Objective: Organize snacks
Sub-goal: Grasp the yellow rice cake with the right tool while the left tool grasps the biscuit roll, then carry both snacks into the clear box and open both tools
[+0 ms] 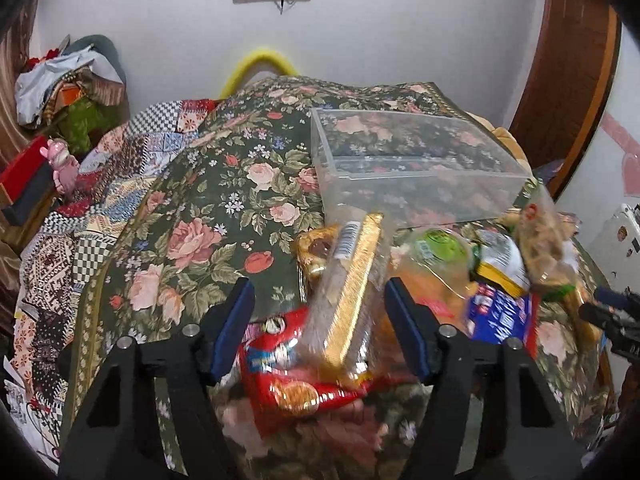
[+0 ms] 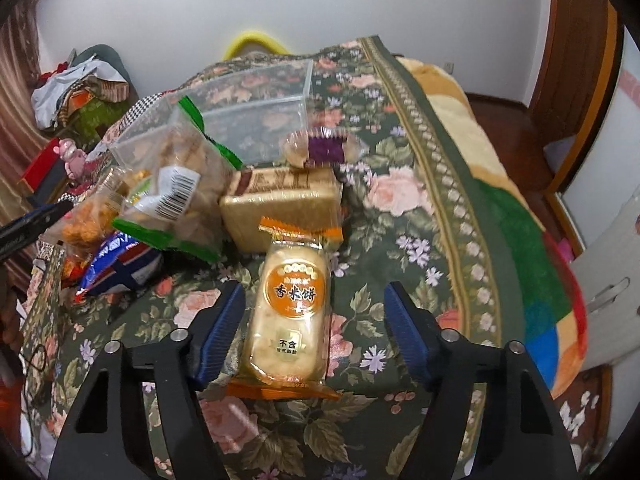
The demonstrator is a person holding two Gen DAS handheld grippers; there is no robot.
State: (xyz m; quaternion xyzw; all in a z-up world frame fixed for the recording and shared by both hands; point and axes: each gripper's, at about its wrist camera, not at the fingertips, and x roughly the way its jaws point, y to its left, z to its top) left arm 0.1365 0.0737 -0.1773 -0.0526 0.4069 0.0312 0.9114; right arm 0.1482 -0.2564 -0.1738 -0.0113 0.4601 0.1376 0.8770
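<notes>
Snacks lie in a heap on a floral cloth (image 1: 192, 216). My left gripper (image 1: 319, 286) is open around a clear pack with a gold strip (image 1: 352, 292), and its pads stand clear of the pack. That pack rests on a red packet (image 1: 288, 384). A blue packet (image 1: 500, 316) lies to the right of it. Behind the heap stands an empty clear plastic box (image 1: 400, 196). My right gripper (image 2: 314, 287) is open over an orange rice-cracker pack (image 2: 290, 308), which lies between the pads without being pressed. Beyond it are a gold block pack (image 2: 280, 204), a purple-wrapped snack (image 2: 320, 148) and a green-edged bag (image 2: 180, 184).
The clear box (image 2: 256, 120) sits behind the green-edged bag in the right wrist view. A patchwork quilt (image 1: 120, 168), a pile of clothes (image 1: 68, 88) and a pink toy (image 1: 64, 168) lie to the left. A striped blanket edge (image 2: 532, 248) drops off at the right, near a wooden door (image 1: 568, 80).
</notes>
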